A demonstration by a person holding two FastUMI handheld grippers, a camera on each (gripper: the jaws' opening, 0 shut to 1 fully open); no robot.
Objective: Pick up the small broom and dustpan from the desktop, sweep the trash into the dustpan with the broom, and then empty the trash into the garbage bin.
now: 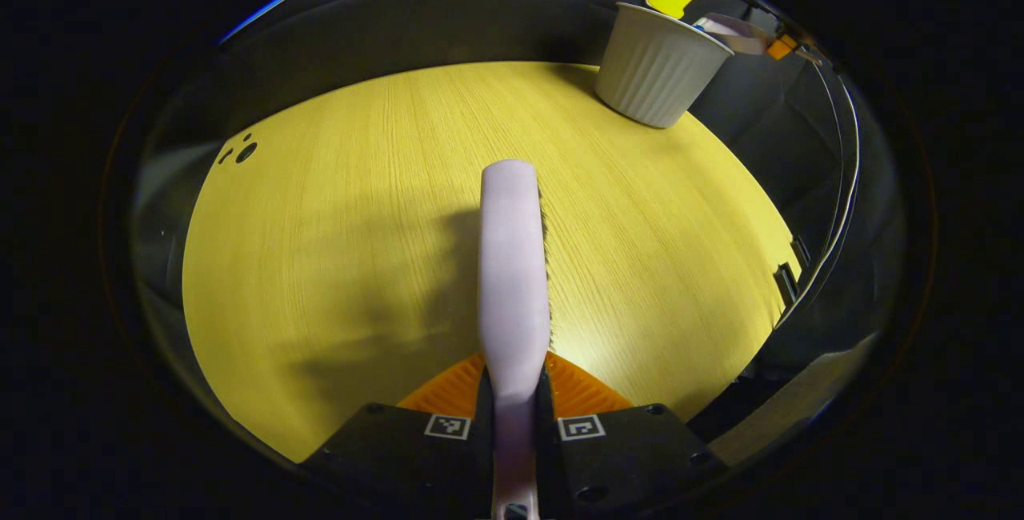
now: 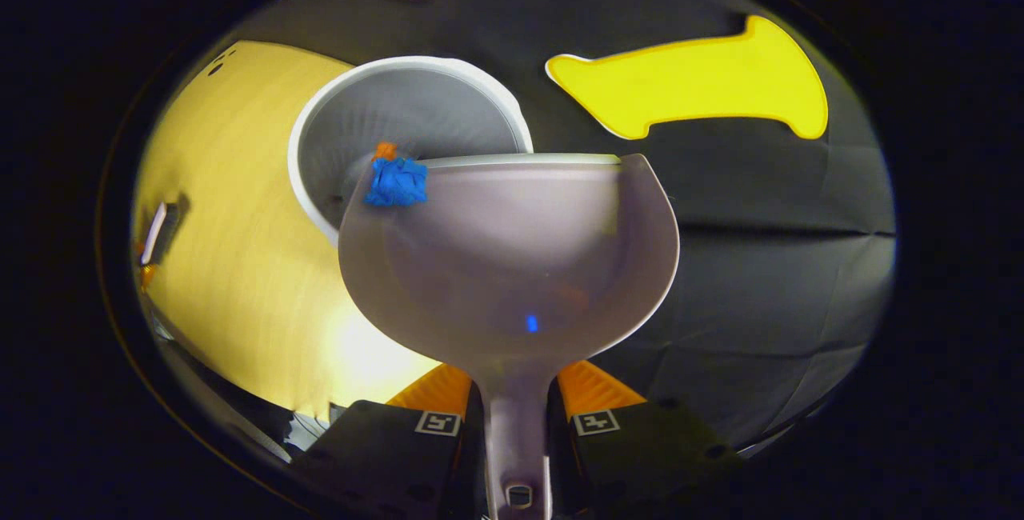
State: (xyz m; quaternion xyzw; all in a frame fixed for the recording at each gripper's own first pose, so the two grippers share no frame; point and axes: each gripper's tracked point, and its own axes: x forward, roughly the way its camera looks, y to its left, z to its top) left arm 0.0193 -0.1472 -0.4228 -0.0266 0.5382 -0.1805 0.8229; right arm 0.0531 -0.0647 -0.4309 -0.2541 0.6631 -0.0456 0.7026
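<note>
In the left gripper view my left gripper (image 1: 513, 392) is shut on the handle of the small pale lilac broom (image 1: 514, 264), which points forward above the yellow desktop (image 1: 336, 248). The ribbed white garbage bin (image 1: 658, 64) stands at the far right of the desk, and the dustpan (image 1: 732, 32) hovers at its rim. In the right gripper view my right gripper (image 2: 516, 400) is shut on the stem of the pale dustpan (image 2: 512, 264), tilted over the bin (image 2: 416, 112). A crumpled blue scrap (image 2: 396, 182) and a small orange bit (image 2: 386, 150) sit at the pan's front left lip, over the bin's mouth.
The bin stands close to the desk's far right edge, with the black cloth wall right behind it. Small dark holes (image 1: 240, 152) mark the desk's far left. The other gripper (image 2: 160, 232) shows small at the left of the right gripper view.
</note>
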